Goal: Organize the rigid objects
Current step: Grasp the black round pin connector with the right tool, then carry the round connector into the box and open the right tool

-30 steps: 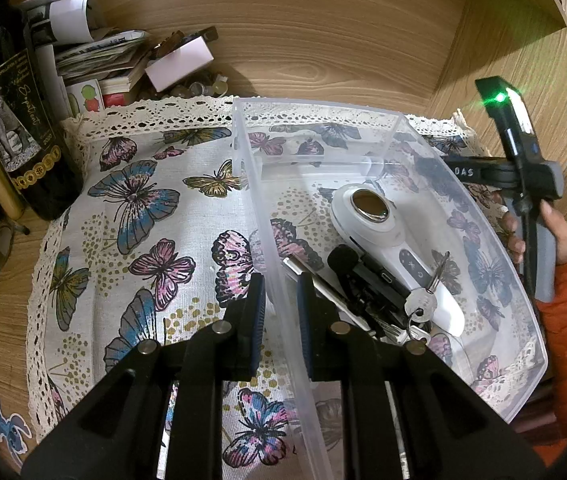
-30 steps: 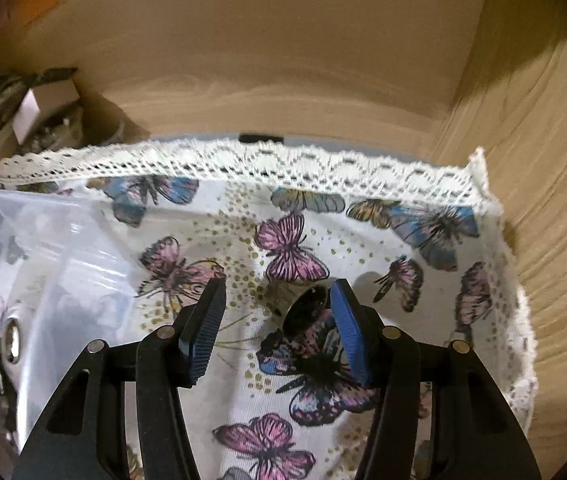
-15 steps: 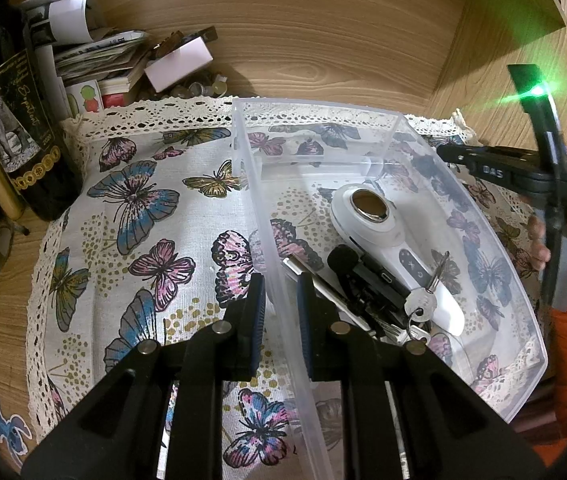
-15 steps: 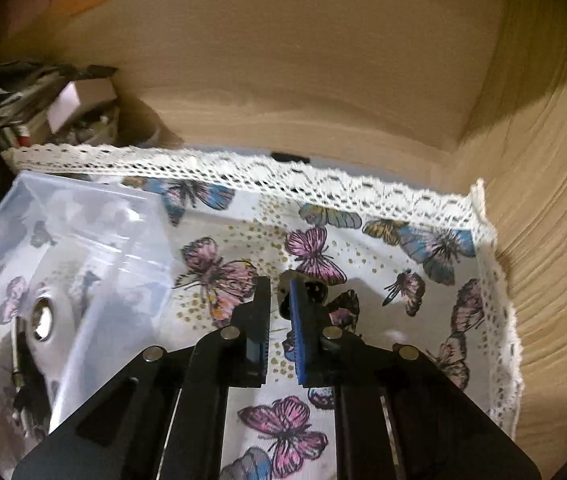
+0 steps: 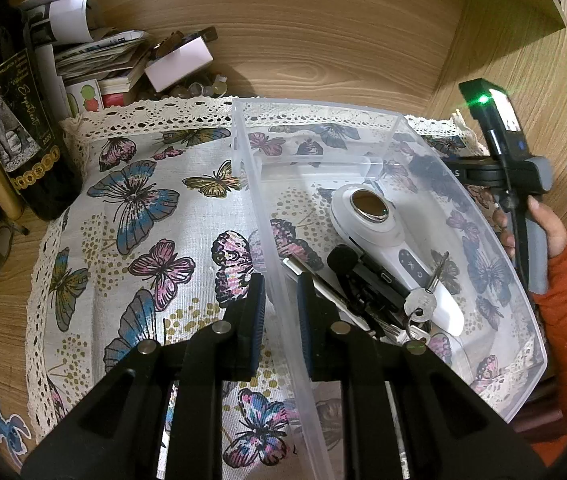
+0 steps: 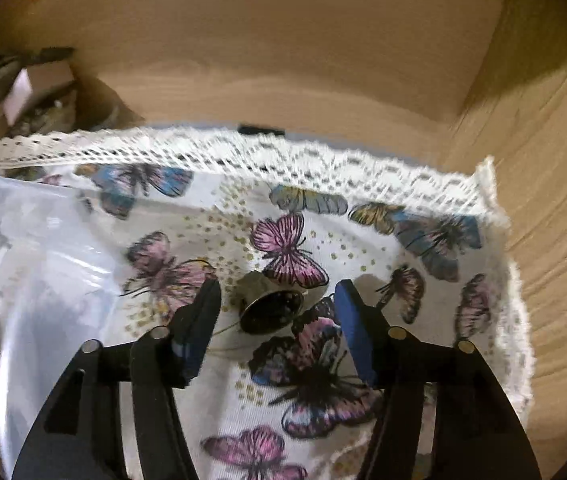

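Two views, taken near to far. Left wrist view: showed the left claw (image 5: pixel 279 312) clamped shut on the near wall of the clear plastic bin (image 5: pixel 363 120), one pad outside and one inside. Showed, within the bin, a black gadget (image 5: pixel 367 276), a bunch of keys (image 5: pixel 419 308) and a white handheld device (image 5: pixel 383 232) lying together; judged as already sorted. Showed beyond these the butterfly cloth (image 5: pixel 143 220) over the worktop, then a wine bottle (image 5: pixel 23 132) and a stack of papers (image 5: pixel 99 56) at the back. Caught, far right, the person's hand (image 5: pixel 543 228) on the other tool's handle.

Right wrist view: showed the right claw (image 6: pixel 277 292) parted, jaws just been opening, with a small metal cap (image 6: pixel 271 308) on its side on the cloth between the pads, touched by neither. Judged as at least one item left: cap outside the bin, near its wall, not yet gripped or carried over.

Gave the bin's contents and the left grip clearly in the left view alone; gave the cap in the right view alone.
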Tool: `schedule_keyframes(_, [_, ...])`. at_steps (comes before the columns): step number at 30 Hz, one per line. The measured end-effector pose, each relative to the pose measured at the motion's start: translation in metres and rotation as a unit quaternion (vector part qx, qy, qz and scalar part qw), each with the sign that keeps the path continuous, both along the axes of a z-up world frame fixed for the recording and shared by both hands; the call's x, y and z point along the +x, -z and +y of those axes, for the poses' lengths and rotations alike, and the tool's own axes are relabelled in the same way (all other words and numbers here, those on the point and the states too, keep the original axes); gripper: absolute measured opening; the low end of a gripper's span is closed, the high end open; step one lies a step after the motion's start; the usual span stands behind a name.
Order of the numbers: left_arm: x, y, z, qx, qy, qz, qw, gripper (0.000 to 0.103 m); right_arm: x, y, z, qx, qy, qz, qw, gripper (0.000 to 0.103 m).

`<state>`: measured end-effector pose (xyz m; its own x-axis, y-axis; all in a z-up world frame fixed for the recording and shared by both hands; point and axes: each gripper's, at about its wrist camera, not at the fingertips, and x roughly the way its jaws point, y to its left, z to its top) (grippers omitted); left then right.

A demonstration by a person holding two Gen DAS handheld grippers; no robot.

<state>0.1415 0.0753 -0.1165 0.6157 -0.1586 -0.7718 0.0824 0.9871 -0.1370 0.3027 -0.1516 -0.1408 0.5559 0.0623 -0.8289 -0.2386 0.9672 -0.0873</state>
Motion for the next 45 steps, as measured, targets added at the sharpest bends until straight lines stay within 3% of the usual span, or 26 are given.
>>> schedule_keyframes(1, [0.0,0.0,0.0,0.0,0.0,0.0,1.0,0.015,0.001,0.001,-0.001,0.007,-0.002,0.0,1.0,0.03])
schedule_keyframes(6, [0.0,0.0,0.0,0.0,0.001,0.0,1.0,0.015,-0.014,-0.014,0.003,0.001,-0.014,-0.031,0.999,0.03])
schedule_keyframes(16, [0.0,0.0,0.0,0.001,0.0,0.0,1.0,0.015,-0.084,-0.076,0.019,0.025,-0.061,-0.106,0.992,0.03])
schedule_keyframes(24, [0.0,0.0,0.0,0.002,0.001,-0.001,1.0,0.015,-0.118,-0.097,0.035,0.045,-0.1,-0.136,0.985,0.03])
schedule_keyframes(30, [-0.001,-0.001,-0.001,0.005,0.002,-0.004,1.0,0.015,-0.14,-0.086,0.05,0.052,-0.134,-0.128,0.981,0.03])
schedule_keyframes(37, [-0.001,-0.001,-0.001,0.007,0.003,-0.005,1.0,0.015,-0.15,-0.058,0.076,0.06,-0.174,-0.08,0.98,0.03])
schedule_keyframes(45, [-0.003,-0.002,-0.001,0.005,0.002,-0.006,1.0,0.015,-0.146,-0.036,0.089,0.05,-0.183,-0.043,0.981,0.03])
